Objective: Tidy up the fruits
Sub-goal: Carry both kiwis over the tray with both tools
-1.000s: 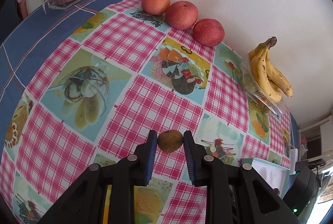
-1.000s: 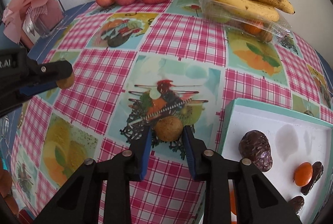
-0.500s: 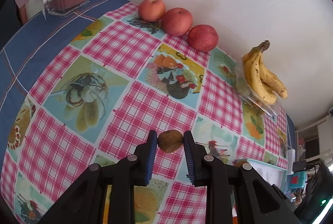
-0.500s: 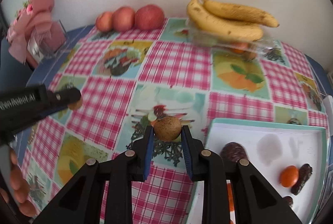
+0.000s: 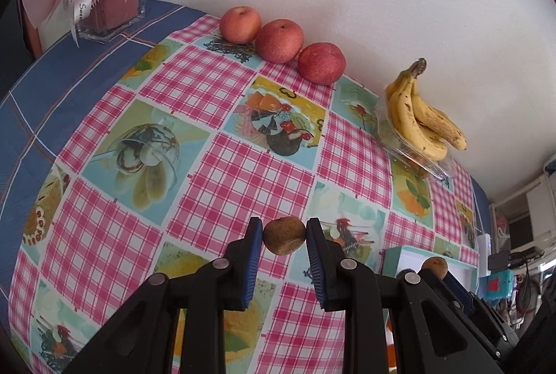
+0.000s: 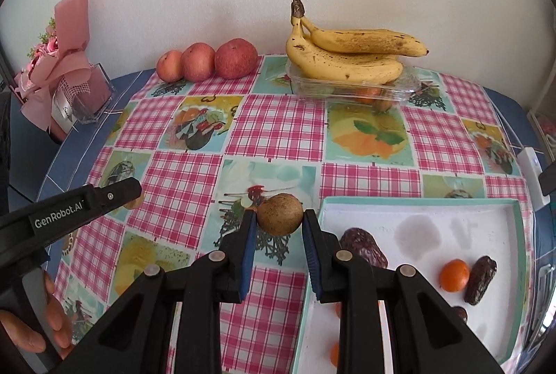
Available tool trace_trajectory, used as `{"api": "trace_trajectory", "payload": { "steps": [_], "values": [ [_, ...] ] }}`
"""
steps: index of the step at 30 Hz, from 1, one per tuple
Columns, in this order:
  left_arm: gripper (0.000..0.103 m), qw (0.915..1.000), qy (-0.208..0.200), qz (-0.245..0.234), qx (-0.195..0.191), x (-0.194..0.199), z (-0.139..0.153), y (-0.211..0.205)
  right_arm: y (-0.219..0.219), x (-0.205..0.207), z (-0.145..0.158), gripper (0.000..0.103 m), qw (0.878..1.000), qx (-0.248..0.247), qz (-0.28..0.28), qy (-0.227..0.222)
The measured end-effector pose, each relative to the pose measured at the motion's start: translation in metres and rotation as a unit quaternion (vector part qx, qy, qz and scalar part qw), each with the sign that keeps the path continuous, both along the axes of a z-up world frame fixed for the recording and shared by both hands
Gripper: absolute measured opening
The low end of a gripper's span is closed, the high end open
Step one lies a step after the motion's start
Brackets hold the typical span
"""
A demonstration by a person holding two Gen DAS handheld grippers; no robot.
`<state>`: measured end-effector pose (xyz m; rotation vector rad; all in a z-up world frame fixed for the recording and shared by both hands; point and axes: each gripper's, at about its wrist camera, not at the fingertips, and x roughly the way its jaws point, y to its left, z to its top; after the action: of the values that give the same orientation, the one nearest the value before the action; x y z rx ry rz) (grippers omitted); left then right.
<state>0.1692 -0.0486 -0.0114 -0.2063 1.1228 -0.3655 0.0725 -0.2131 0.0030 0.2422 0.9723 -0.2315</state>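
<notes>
My left gripper [image 5: 283,235] is shut on a small brown kiwi [image 5: 284,235], held above the checked tablecloth. My right gripper [image 6: 279,216] is shut on a second brown kiwi [image 6: 279,214], lifted beside the left rim of a white tray [image 6: 417,200]. In the left wrist view the right gripper's kiwi [image 5: 434,266] shows at lower right near the tray [image 5: 410,250]. In the right wrist view the left gripper [image 6: 133,197] reaches in from the left, its kiwi mostly hidden. The tray holds dark dates [image 6: 363,249] and small orange fruits [image 6: 453,275].
Three red apples [image 6: 208,61] line the wall at the back. A banana bunch [image 6: 347,52] lies on a clear plastic box [image 6: 354,89]. A pink wrapped bouquet in a glass holder [image 6: 66,85] stands back left. A person's hand [image 6: 45,322] holds the left gripper. A white device [image 6: 533,174] sits at the right edge.
Both grippers have risen higher off the table with their kiwis. The right gripper has drawn back and now sits beside the tray's left rim.
</notes>
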Motion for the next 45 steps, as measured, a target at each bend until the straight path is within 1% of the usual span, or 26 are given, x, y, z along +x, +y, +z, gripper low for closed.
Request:
{"api": "trace_trajectory", "payload": {
  "steps": [10, 17, 28, 36, 41, 45],
  "values": [
    [0.028, 0.9994, -0.009, -0.024, -0.023, -0.023, 0.016, -0.001, 0.003, -0.023, 0.008, 0.028, 1.000, -0.003, -0.012, 0.000],
    [0.028, 0.9983, -0.005, -0.044, -0.038, -0.040, 0.019, -0.005, -0.001, -0.042, 0.016, 0.028, 1.000, -0.011, -0.026, -0.001],
    [0.028, 0.9952, -0.022, -0.084, -0.044, -0.077, 0.029, -0.019, -0.016, -0.081, 0.014, 0.028, 0.998, -0.008, -0.060, 0.004],
    [0.028, 0.9913, -0.022, -0.123, -0.041, -0.101, 0.027, -0.043, -0.044, -0.106, 0.007, 0.028, 0.995, 0.004, -0.102, 0.015],
    [0.028, 0.9869, -0.008, -0.154, -0.046, -0.112, 0.021, -0.064, -0.072, -0.121, 0.004, 0.028, 0.989, 0.000, -0.146, 0.025],
    [0.028, 0.9824, -0.005, -0.183, -0.039, -0.123, 0.015, -0.086, -0.096, -0.135, 0.001, 0.028, 0.983, -0.003, -0.179, 0.033]
  ]
}}
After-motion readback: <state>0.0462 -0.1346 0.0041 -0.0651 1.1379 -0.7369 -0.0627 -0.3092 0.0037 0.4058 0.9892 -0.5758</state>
